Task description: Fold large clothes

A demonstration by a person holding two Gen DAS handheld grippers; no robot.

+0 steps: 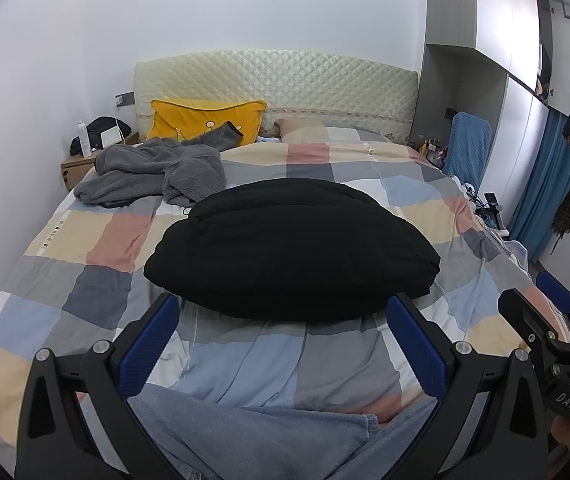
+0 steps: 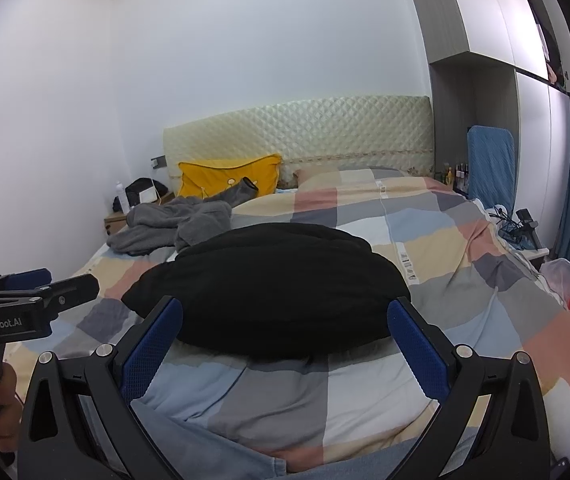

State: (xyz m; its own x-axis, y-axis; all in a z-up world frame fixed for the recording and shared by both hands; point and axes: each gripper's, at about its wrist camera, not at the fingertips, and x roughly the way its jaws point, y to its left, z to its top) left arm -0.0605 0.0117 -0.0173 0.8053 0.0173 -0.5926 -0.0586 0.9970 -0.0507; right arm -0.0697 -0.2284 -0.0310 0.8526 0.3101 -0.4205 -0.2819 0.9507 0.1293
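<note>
Straight ahead of both grippers, on the checked quilt (image 1: 85,240), lies the black garment (image 1: 293,248), a thick, soft bundle that looks already folded over on itself into a rounded slab. Its long axis runs crosswise to the tools, left to right, and its near edge sits just past the fingertips of each. The left gripper (image 1: 283,322) has its jaws spread wide and holds nothing; the garment's near edge spans the whole gap between its blue pads (image 1: 149,344). The right gripper (image 2: 285,324) is likewise wide open and empty, with the same near edge just beyond its tips. Both hover above the quilt, apart from the cloth. From the left wrist view the bundle is centred; from the right wrist view it sits a little to the left, so neither hand seems clearly nearer, though the left looks squarer to it.

The garment is matte black with a faint seam or fold line along its far side; no sleeves or collar can be made out. A grey fleece (image 1: 153,172) lies crumpled well beyond it to the left, near a yellow pillow (image 1: 205,118).

My judgement: the coming move calls for each gripper to go forward and down to a near corner.
</note>
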